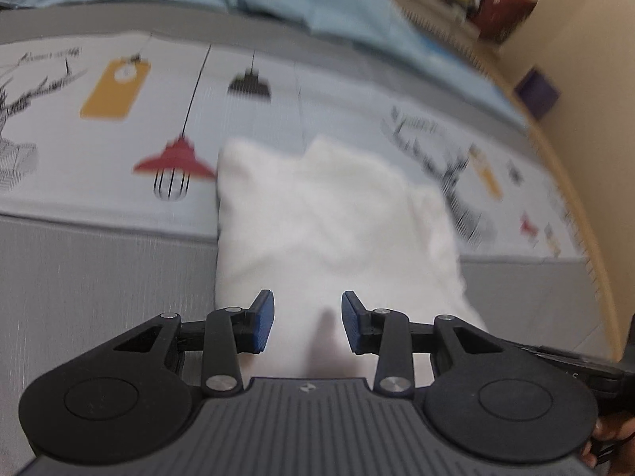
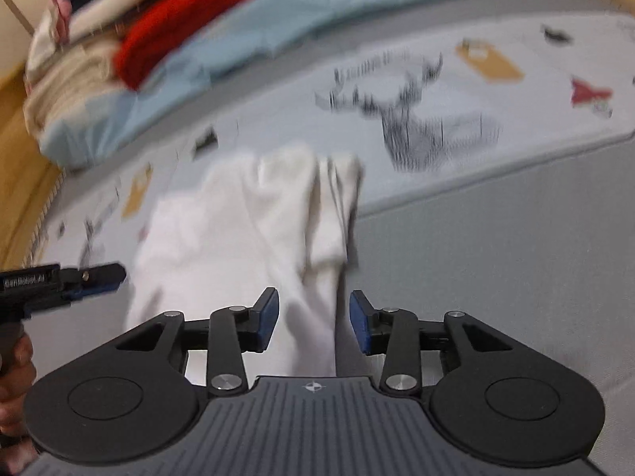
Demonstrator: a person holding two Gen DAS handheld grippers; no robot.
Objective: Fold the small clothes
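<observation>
Left wrist view first: the left gripper [image 1: 307,323] hangs over the near end of a white garment [image 1: 329,222], its blue pads [image 1: 265,321] spread apart with bare white cloth showing between them, nothing pinched. The garment lies on a printed mat [image 1: 119,182], partly over the mat's grey near border, with a red lamp print [image 1: 174,160] just to its left and a deer print [image 1: 448,162] to its right. Beyond the mat, a light blue sheet [image 1: 317,4] runs along the far side.

Over to the right wrist view: the right gripper [image 2: 313,325] also has its fingers wide apart, poised above the garment's near right part [image 2: 254,230], where a creased fold runs down between the pads. At the left edge, the left gripper's tip [image 2: 95,277] shows just beside the cloth's left side; whether it touches is lost in the blur. Far left, a red cloth [image 2: 186,16] sits on a heap of laundry.
</observation>
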